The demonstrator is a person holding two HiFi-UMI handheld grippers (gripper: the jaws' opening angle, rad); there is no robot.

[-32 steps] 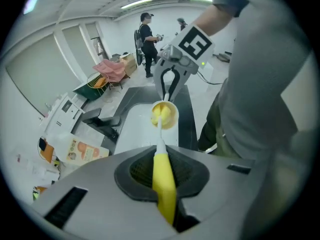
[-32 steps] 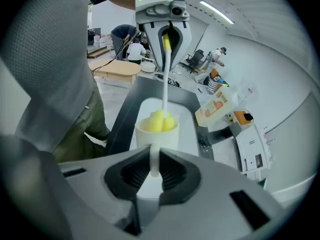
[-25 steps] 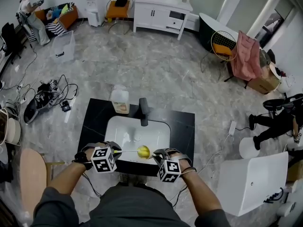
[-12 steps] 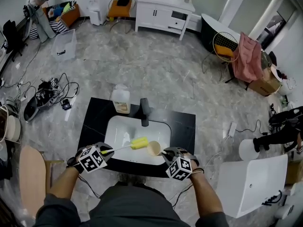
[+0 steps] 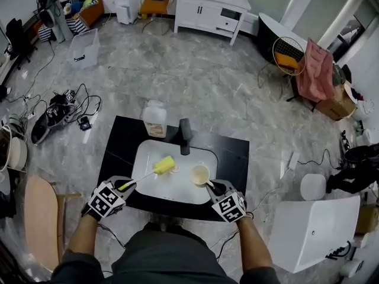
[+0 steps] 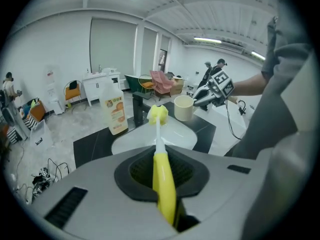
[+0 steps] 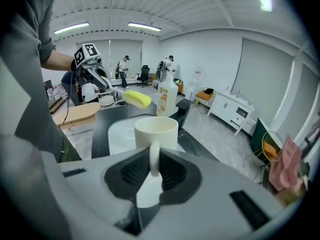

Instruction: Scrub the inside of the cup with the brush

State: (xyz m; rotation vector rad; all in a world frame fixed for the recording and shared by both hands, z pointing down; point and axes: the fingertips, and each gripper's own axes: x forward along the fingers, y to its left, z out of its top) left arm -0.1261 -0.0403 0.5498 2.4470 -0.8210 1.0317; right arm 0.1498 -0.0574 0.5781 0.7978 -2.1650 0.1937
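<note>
Left tongs clamp the brush by its handle, right tongs pinch the cup by its handle over the sink, brush head clear at its 9 o'clock. We judge scrubbing force may twist the cup loose.

Over the white sink, the cream cup sits upright with its open, empty mouth facing up, its handle pinched in my right tongs. The brush, with a fat yellow grip, thin white neck and yellow sponge head, is clamped by its grip in my left tongs and slants out across the basin. Its sponge head is outside the cup, off to the cup's left and clear of the rim.
</note>
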